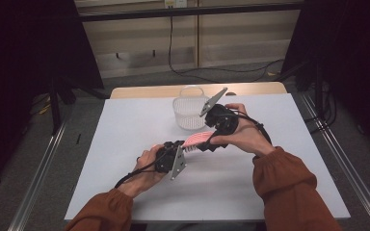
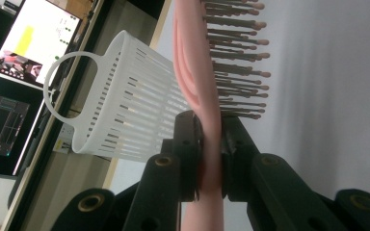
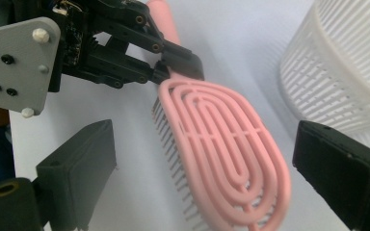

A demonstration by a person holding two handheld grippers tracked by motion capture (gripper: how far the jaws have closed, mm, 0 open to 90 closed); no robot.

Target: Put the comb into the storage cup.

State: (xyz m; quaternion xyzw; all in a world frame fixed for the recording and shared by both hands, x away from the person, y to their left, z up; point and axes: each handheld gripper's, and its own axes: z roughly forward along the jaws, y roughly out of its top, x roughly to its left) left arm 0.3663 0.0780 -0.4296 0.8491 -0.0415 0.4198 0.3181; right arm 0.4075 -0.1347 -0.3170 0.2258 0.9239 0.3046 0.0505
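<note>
A pink hairbrush (image 1: pixel 197 139) with a ribbed oval back hangs above the white table (image 1: pixel 125 125), bristles down. My left gripper (image 1: pixel 182 144) is shut on its neck, where the handle meets the head; the left gripper view shows both pads pressed on the brush (image 2: pixel 197 72) at my left gripper (image 2: pixel 211 127). My right gripper (image 1: pixel 206 143) is at the brush head. In the right gripper view its jaws stand wide, one on each side of the hairbrush (image 3: pixel 221 144), touching nothing, so my right gripper (image 3: pixel 204 139) is open. Beyond it my left gripper (image 3: pixel 180 65) clamps the neck.
A white slotted basket (image 1: pixel 189 113) with a loop handle stands at the table's far middle, just behind the brush; it shows as the basket (image 2: pixel 120 110) and the basket (image 3: pixel 337 72). Monitors (image 2: pixel 33 38) stand beyond the table edge. Bare table lies left and right of the hands.
</note>
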